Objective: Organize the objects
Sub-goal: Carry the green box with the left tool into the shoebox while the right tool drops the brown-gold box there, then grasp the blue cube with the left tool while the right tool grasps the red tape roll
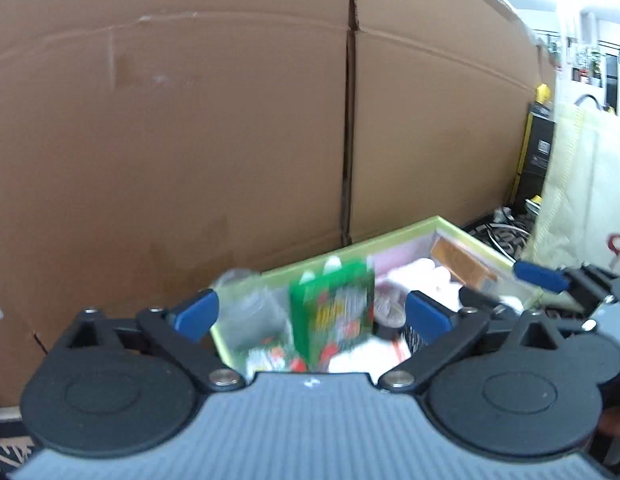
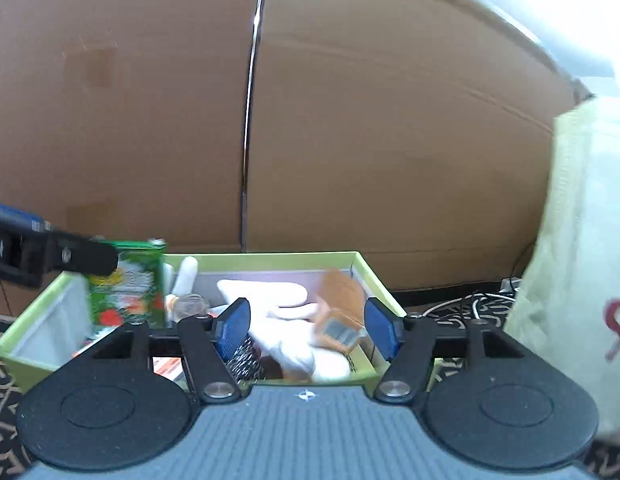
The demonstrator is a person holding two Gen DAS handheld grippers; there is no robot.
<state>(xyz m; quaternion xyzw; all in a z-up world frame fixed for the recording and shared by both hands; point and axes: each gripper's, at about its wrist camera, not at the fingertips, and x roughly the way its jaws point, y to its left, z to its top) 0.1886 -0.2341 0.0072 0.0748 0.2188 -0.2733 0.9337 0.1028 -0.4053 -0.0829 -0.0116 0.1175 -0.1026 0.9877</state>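
A light green box [image 2: 266, 258] sits on the floor against a cardboard wall; it also shows in the left wrist view [image 1: 394, 236]. It holds a green carton [image 2: 126, 288], seen upright in the left wrist view [image 1: 332, 312], a white cloth [image 2: 286, 320], an orange packet [image 2: 342, 308] and a small clear jar [image 2: 190, 304]. My left gripper [image 1: 310, 314] is open and empty above the box's near left side. My right gripper [image 2: 308, 326] is open and empty above the box's near edge, over the cloth.
Large cardboard boxes [image 1: 190, 120] form a wall right behind the green box. A pale woven bag [image 2: 582, 240] stands at the right. Cables [image 2: 470, 304] lie on the patterned carpet [image 2: 6, 392] between box and bag.
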